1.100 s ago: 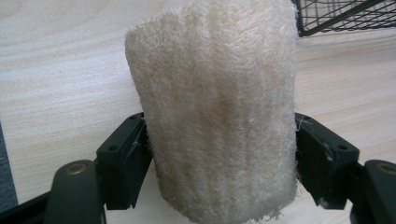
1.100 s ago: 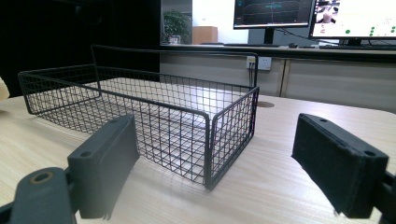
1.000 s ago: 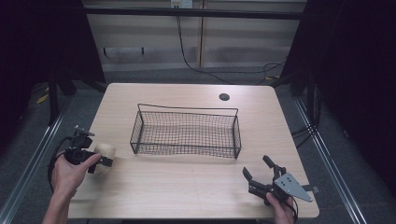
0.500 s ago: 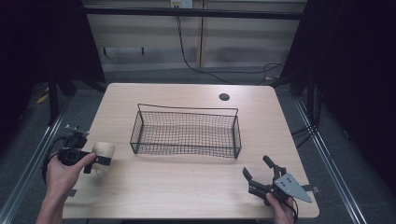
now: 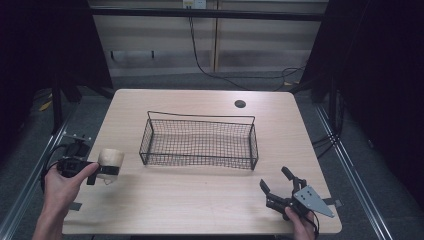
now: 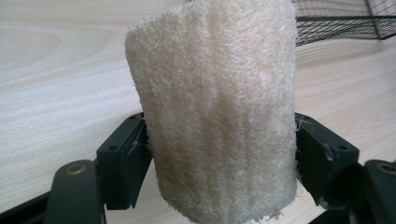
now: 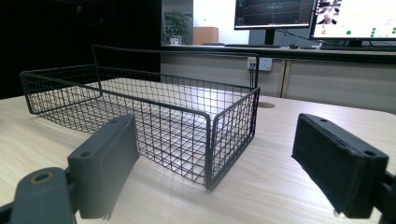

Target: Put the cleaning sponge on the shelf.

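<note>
The left tool (image 6: 219,158) is clamped on a pale fibrous sponge (image 6: 217,109), left of the wire basket (image 5: 200,139). It looks light, springy, grippy; mid-body hold suits. The right tool (image 7: 229,172) rests apart.

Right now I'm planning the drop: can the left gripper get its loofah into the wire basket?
Probably yes: the left gripper holds the loofah beside the open-topped wire basket, with bare table between.
</note>
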Action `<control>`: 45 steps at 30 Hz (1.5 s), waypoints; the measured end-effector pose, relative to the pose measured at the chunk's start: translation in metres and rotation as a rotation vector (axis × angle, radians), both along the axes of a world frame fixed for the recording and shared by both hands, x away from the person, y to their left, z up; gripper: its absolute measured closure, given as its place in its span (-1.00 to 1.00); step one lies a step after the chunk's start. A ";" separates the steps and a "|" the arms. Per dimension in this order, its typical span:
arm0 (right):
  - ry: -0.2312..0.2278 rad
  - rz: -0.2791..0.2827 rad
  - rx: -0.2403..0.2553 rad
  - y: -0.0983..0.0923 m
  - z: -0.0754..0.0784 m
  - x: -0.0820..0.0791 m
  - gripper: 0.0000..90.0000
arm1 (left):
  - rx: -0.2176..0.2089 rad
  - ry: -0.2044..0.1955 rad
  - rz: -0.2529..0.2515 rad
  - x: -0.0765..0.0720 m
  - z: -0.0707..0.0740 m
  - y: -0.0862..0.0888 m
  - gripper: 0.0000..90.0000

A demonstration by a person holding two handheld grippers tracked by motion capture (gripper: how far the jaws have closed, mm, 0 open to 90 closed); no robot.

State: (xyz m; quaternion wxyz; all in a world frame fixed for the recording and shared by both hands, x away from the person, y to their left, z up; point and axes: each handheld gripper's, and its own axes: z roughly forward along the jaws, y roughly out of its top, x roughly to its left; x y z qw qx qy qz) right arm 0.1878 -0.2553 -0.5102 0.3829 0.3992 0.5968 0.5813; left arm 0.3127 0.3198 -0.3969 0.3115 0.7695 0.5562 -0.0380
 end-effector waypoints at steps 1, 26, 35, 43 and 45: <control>0.000 -0.001 0.001 0.000 0.000 0.000 -0.70 | -0.004 -0.009 -0.007 -0.001 0.002 0.000 -0.42; 0.003 0.003 -0.001 0.000 0.000 0.000 -0.70 | -0.117 -0.130 -0.064 -0.009 0.040 -0.017 -0.41; 0.006 0.004 0.000 0.000 0.000 0.000 -0.70 | -0.129 -0.120 -0.078 -0.001 0.044 -0.033 -0.42; 0.007 0.004 0.000 0.000 0.000 0.001 -0.70 | -0.105 -0.112 -0.107 0.009 0.048 -0.050 -0.41; 0.006 0.005 0.000 0.000 0.000 0.001 -0.70 | -0.097 -0.114 -0.118 0.011 0.051 -0.052 -0.42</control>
